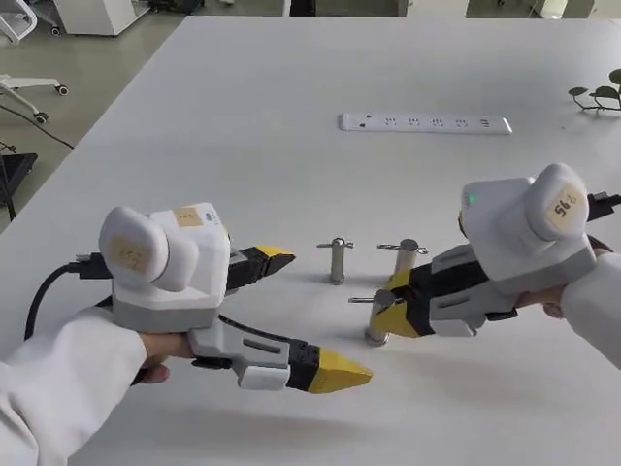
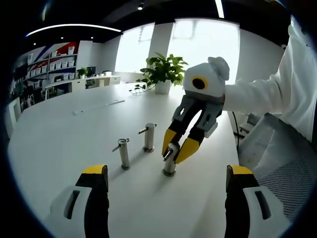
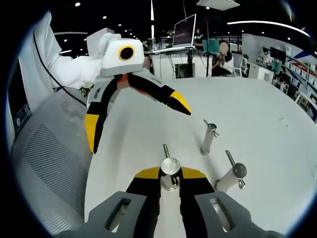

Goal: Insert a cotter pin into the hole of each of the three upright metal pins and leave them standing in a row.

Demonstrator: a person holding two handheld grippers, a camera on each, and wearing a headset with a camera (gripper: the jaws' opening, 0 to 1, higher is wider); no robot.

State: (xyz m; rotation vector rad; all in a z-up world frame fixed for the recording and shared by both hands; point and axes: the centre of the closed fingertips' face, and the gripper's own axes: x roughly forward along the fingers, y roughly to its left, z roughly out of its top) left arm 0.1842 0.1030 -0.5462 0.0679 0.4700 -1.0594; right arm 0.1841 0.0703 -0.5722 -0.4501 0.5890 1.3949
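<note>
Apparently the last step: each of the three pins carries a cotter pin point(image 1: 361, 300), but the near metal pin point(image 1: 376, 325) stands in front of the far-left metal pin point(image 1: 337, 262) and far-right metal pin point(image 1: 406, 257), not in a row w/ them. The R tool point(image 2: 176, 151) is clamped on it just under the head, and it stands upright on the desk point(image 1: 291, 116). The L tool point(image 1: 306, 316) hangs beside, jaws wide apart, holding nothing. Next move, I think: slide the near pin in line, keep it vertical, then let go slowly.

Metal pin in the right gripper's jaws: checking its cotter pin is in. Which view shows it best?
Right gripper view: the metal pin sits close up between the jaws, cotter pin poking out beyond. Head view: the right gripper partly covers it. Left gripper view: farther off, small.
</note>
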